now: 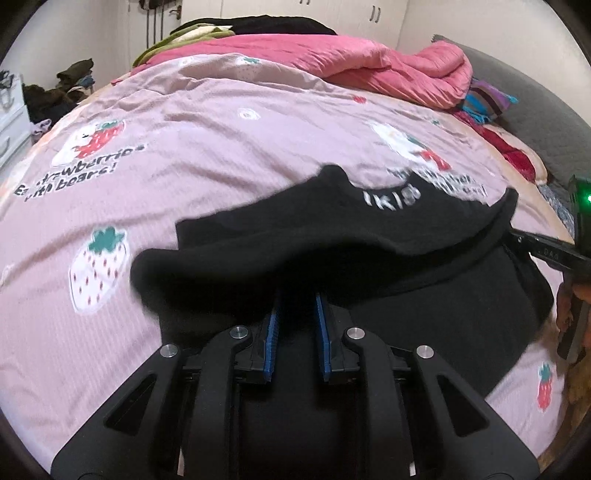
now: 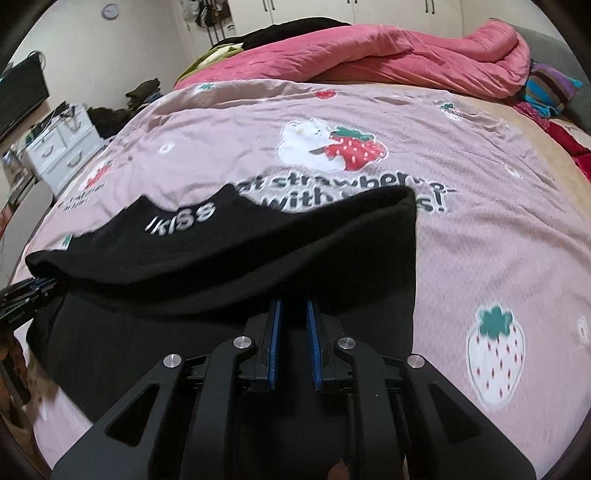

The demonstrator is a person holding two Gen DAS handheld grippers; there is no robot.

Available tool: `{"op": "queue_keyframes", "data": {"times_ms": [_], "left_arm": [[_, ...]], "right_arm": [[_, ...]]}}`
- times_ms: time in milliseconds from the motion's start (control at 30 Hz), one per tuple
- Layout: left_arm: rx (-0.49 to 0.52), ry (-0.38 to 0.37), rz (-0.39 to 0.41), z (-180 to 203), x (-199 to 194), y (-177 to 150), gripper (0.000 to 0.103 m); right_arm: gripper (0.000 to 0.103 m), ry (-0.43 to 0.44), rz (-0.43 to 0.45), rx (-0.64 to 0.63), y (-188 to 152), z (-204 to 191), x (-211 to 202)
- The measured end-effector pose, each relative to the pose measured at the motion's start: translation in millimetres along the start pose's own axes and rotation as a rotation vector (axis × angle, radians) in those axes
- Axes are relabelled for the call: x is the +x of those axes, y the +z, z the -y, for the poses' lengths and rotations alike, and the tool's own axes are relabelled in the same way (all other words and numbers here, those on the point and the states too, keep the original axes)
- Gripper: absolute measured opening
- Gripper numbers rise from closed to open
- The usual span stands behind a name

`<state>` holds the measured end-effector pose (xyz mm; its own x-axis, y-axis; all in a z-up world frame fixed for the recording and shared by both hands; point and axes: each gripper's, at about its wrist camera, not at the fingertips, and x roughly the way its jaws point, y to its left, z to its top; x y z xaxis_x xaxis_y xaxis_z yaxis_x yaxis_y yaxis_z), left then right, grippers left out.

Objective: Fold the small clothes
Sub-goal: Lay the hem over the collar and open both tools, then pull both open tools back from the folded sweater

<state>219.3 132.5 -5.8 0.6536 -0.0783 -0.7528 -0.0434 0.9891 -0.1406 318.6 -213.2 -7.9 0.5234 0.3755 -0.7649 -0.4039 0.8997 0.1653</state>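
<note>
The big bed [image 1: 207, 147] fills both views, covered with a pink sheet [image 2: 480, 258] that has strawberries and bears printed on it. At the far end lies a puffy pink quilt [image 1: 369, 62], bunched up, with darker blankets [image 1: 258, 24] behind it. A white set of drawers [image 2: 62, 147] stands on the floor beside the bed; its drawers are shut, so I cannot tell what is in them, and some dark clothes are piled near it. On the near part of the bed lies the black garment [image 2: 221, 258], a small piece of clothing with white letters on it. Its bottom part rests flat on the sheet, and its top edge is lifted up and hangs over in a soft curve. The left gripper [image 1: 297, 299] is closed on that lifted edge at one side, and the right gripper [image 2: 293, 306] is closed on it at the other side, so the cloth droops a little between them. In the left view the right gripper shows at the far right edge, with a bit of a hand [image 1: 569, 306] by it. The cloth looks light, soft and floppy, not slippery and not easy to break. It will bend wherever it is not held, so I think the best places to hold it are the two corners of one edge, the way it is held now, to keep the fold straight.
</note>
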Motion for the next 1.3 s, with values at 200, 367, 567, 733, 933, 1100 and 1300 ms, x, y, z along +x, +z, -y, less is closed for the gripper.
{"op": "queue_keyframes", "data": {"times_ms": [200, 367, 567, 733, 933, 1100, 1300], "left_arm": [[-0.069, 0.000, 0.057, -23.2, -4.8, 15.0, 0.012], [-0.140, 0.012, 0.097, -46.2, -19.3, 20.1, 0.029], [-0.218, 0.002, 0.045, -66.0, -9.7, 15.7, 0.044], [-0.237, -0.042, 0.015, -65.0, 3.3, 8.2, 0.027], [-0.194, -0.022, 0.078, -60.5, -12.0, 13.7, 0.004], [-0.148, 0.035, 0.102, -56.3, -17.1, 18.0, 0.003], [-0.165, 0.052, 0.037, -62.4, 2.2, 7.3, 0.005]], "right_arm": [[0.013, -0.020, 0.019, 0.048, 16.0, 12.0, 5.3], [0.020, -0.076, 0.060, 0.085, 20.1, 28.3, -5.8], [0.061, -0.085, 0.023, 0.127, 13.9, 49.7, -5.8], [0.025, -0.021, 0.000, 0.160, 7.2, 53.8, 1.0], [0.006, 0.011, 0.084, 0.171, 8.8, 51.5, -12.8], [0.006, -0.019, 0.110, 0.203, 10.3, 59.6, -14.2], [0.014, -0.091, 0.062, 0.179, 0.8, 56.9, -2.7]]}}
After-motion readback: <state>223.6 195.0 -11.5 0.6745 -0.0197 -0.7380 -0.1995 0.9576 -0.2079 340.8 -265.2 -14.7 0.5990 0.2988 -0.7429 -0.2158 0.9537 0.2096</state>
